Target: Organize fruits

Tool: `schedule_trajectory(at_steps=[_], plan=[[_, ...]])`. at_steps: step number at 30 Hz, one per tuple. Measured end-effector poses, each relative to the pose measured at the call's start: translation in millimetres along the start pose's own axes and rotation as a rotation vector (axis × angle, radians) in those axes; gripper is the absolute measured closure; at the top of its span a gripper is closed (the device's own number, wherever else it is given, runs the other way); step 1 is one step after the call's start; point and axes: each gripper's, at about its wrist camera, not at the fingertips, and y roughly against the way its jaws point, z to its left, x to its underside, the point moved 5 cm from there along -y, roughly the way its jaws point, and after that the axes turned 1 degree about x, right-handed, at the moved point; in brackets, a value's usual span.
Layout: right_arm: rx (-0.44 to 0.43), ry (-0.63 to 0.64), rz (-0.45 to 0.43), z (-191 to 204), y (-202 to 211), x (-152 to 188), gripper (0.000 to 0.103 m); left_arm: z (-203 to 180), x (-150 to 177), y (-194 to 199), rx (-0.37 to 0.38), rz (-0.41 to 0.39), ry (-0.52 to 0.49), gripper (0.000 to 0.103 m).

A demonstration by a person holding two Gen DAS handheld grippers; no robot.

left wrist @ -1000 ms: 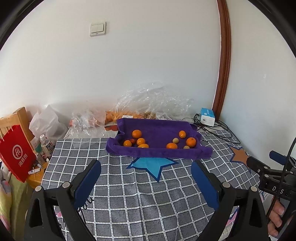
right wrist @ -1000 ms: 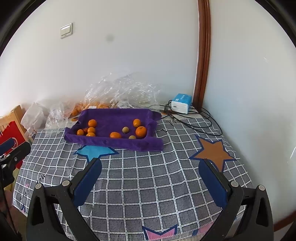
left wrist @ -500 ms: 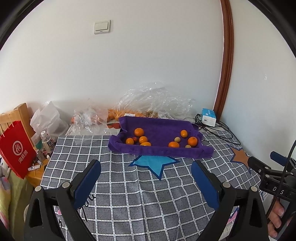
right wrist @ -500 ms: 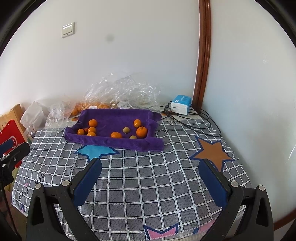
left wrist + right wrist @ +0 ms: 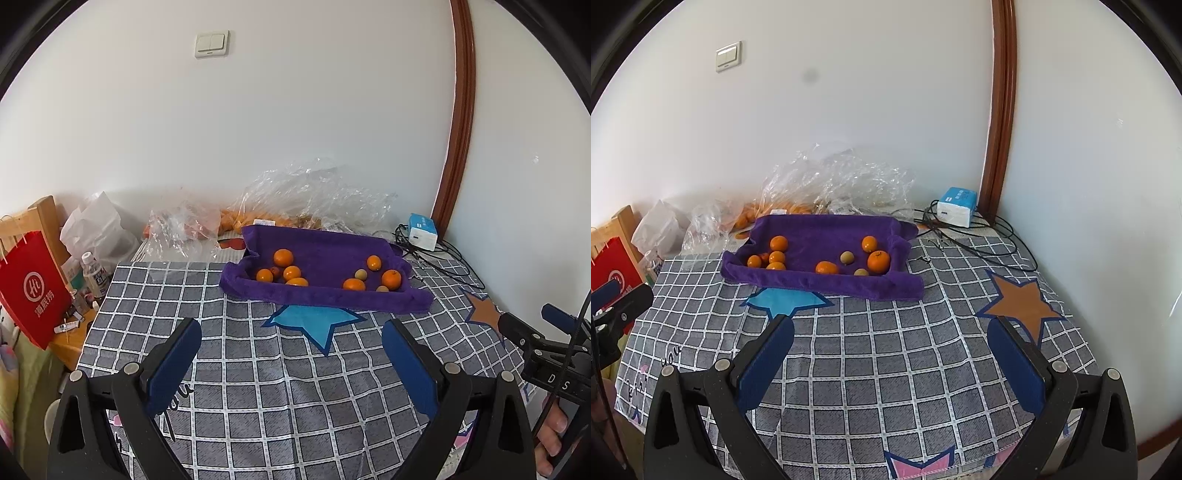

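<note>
I hold the left tool (image 5: 291, 354) and the right tool (image 5: 891, 354) wide apart and empty above the near half of the worktop (image 5: 886, 369), which is covered in grey checked cloth. At the far side, a purple towel (image 5: 325, 295) lies folded up like a tray; oranges (image 5: 283, 257) cluster at its left end, while more oranges and small brownish fruits (image 5: 846, 257) sit to the right. Crumpled clear plastic bags (image 5: 846, 184) lie beyond the towel, by the wall.
</note>
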Motion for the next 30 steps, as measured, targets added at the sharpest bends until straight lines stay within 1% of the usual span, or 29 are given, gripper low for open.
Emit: schedule_trajectory(at_steps=[15,27,30], plan=[[0.000,0.016,0.000,7.6,-5.2,-1.8,0.000,5.7,2.9,-8.1,0.006,0.013,0.015,0.004],[0.005,0.015,0.017,7.7,-15.8,-1.3,0.000,6.2,4.4,-23.7,0.023,0.047,0.022,0.004],[0.008,0.018,0.020,8.6,-18.3,-2.7,0.000,6.3,1.5,-26.7,0.021,0.045,0.030,0.004]])
